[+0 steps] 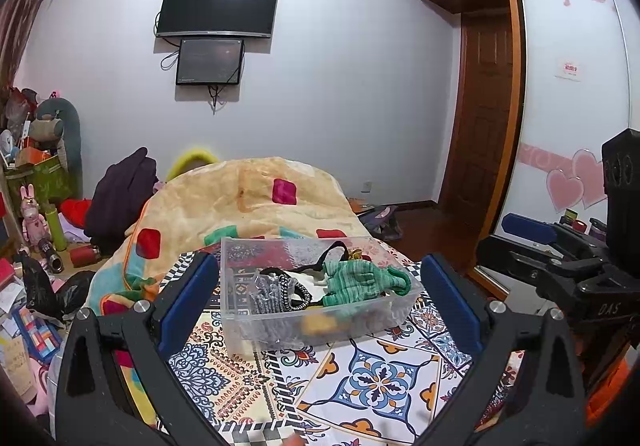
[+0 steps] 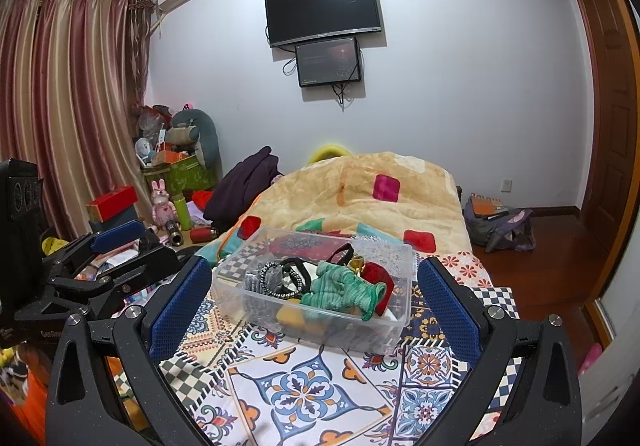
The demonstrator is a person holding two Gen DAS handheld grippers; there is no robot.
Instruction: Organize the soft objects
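Observation:
A clear plastic bin (image 1: 240, 322) (image 2: 396, 258) sits on the patterned cloth. Inside lie a green knitted glove (image 1: 360, 282) (image 2: 340, 288), a grey knitted piece (image 1: 268, 296) (image 2: 256, 282), black-and-white cord bands (image 1: 296, 292) (image 2: 280, 276), a red soft item (image 2: 380, 274) and something yellow (image 1: 320, 324) (image 2: 292, 316). My left gripper (image 1: 320, 286) is open, its blue pads on either side of the bin and nearer to me. My right gripper (image 2: 316, 286) is open too, framing the bin. Each gripper shows at the edge of the other's view: the right gripper (image 1: 532, 238) and the left gripper (image 2: 116, 236).
The patterned cloth (image 1: 360, 378) (image 2: 304, 394) covers the bed's near part. A bunched orange blanket (image 1: 248, 198) (image 2: 360, 194) lies beyond the bin. Clutter, toys and boxes (image 1: 36, 206) (image 2: 168, 182) crowd the left. A bag (image 2: 500, 226) sits on the wooden floor at right.

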